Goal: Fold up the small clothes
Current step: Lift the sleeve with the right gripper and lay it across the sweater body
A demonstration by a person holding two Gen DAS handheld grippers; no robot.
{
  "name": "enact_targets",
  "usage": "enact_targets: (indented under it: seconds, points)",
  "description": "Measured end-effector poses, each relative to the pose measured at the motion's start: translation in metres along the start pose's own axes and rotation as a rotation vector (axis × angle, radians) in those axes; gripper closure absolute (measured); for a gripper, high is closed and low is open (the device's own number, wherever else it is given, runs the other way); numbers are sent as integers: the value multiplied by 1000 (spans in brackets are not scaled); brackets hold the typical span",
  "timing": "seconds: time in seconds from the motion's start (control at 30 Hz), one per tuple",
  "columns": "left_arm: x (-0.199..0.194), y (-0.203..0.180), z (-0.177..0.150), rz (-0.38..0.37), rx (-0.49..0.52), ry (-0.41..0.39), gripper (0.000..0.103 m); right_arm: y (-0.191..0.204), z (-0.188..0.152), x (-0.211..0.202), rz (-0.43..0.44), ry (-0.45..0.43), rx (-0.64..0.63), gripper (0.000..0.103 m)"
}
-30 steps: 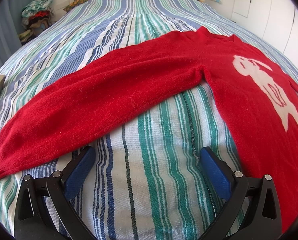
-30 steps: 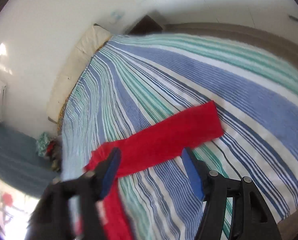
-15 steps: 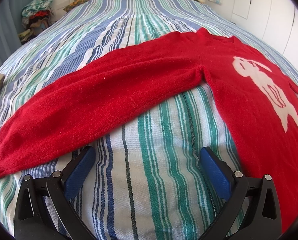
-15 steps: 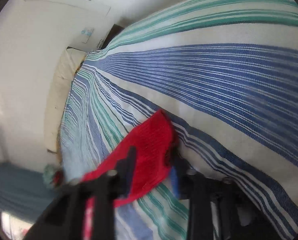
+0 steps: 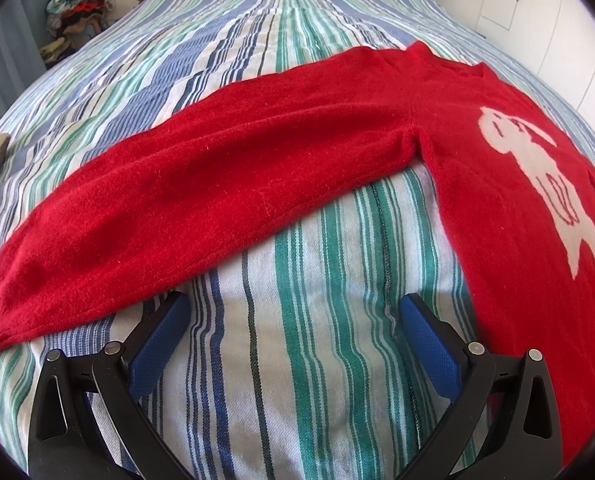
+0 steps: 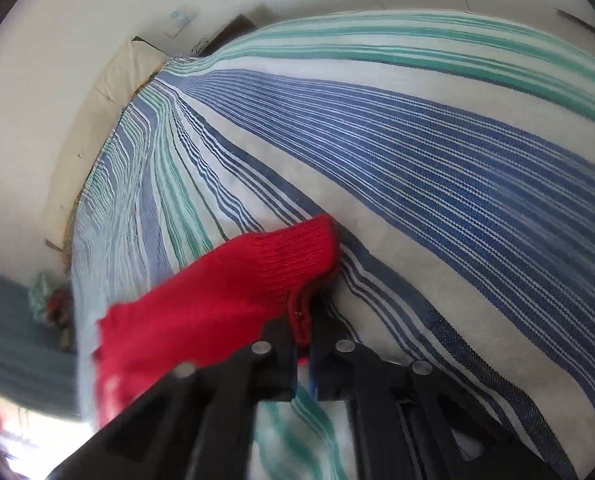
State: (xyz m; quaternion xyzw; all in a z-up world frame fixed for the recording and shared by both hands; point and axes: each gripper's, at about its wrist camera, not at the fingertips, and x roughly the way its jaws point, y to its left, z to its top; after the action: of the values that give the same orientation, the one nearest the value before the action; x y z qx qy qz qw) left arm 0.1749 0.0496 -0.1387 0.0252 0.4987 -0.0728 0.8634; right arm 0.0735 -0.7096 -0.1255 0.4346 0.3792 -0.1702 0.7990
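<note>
A small red sweater [image 5: 337, 152] with a white figure on its chest lies flat on the striped bed, one sleeve [image 5: 137, 216] stretched out to the left. My left gripper [image 5: 293, 320] is open and empty, just in front of that sleeve, over bare bedspread. In the right wrist view my right gripper [image 6: 303, 320] is shut on the ribbed cuff of the sweater's other sleeve [image 6: 257, 276], which is raised a little off the bed.
The striped bedspread [image 5: 297, 360] covers the whole bed. A pile of clothes [image 5: 77, 8] sits at the far left by a curtain. Pillows [image 6: 113, 80] lie at the head of the bed. White cupboard doors [image 5: 557, 20] stand on the right.
My right gripper has moved down onto the far sleeve's cuff and closed on it. My left gripper and the sweater under it have hardly moved.
</note>
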Motion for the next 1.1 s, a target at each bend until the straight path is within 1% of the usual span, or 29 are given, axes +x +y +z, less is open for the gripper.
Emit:
enact_targets:
  seconds: [0.07, 0.1, 0.17, 0.2, 0.27, 0.33, 0.4, 0.5, 0.63, 0.67, 0.77, 0.87, 0.9, 0.93, 0.97, 1.0, 1.03, 1.07, 1.1]
  points:
    - [-7, 0, 4, 18, -1, 32, 2, 6, 0, -8, -50, -38, -17, 100]
    - [-14, 1, 3, 18, -12, 27, 2, 11, 3, -15, -72, -62, -34, 100]
    - [-34, 6, -3, 15, -35, -18, 2, 33, 9, -33, -95, -114, -83, 100]
    - [-45, 8, -7, 10, -38, -50, 2, 52, 11, -42, -94, -138, -129, 99]
    - [-62, 13, -19, 0, -40, -117, 1, 97, 12, -62, -66, -171, -243, 99]
    - [-71, 19, -32, 4, -62, -169, 1, 151, 6, -77, 7, -175, -351, 99]
    - [-72, 26, -43, -2, -98, -194, 1, 211, -7, -83, 88, -155, -452, 99]
    - [-69, 36, -43, -33, -151, -174, 1, 303, -42, -77, 211, -94, -600, 99]
    - [-72, 44, -42, -61, -183, -199, 1, 404, -109, -50, 365, 20, -733, 99]
    - [-73, 45, -43, -62, -188, -195, 1, 424, -127, -40, 396, 50, -752, 99]
    - [-71, 51, -48, -72, -221, -189, 1, 469, -184, -4, 452, 121, -807, 99]
    - [-65, 55, -50, -76, -250, -171, 1, 491, -236, 30, 486, 176, -842, 99]
    - [-62, 56, -50, -75, -256, -163, 1, 494, -251, 43, 495, 195, -842, 97]
    - [-61, 57, -51, -72, -260, -157, 1, 496, -265, 58, 502, 235, -834, 91]
    - [-59, 58, -52, -68, -265, -153, 1, 498, -277, 78, 502, 305, -814, 81]
    - [-59, 58, -52, -64, -269, -153, 1, 496, -287, 96, 507, 397, -779, 47]
    - [-59, 58, -52, -62, -271, -155, 1, 492, -296, 110, 509, 476, -740, 25]
    - [-59, 57, -53, -63, -271, -157, 1, 488, -301, 116, 520, 512, -708, 25]
    - [-59, 57, -53, -66, -270, -156, 1, 481, -300, 116, 544, 524, -684, 25]
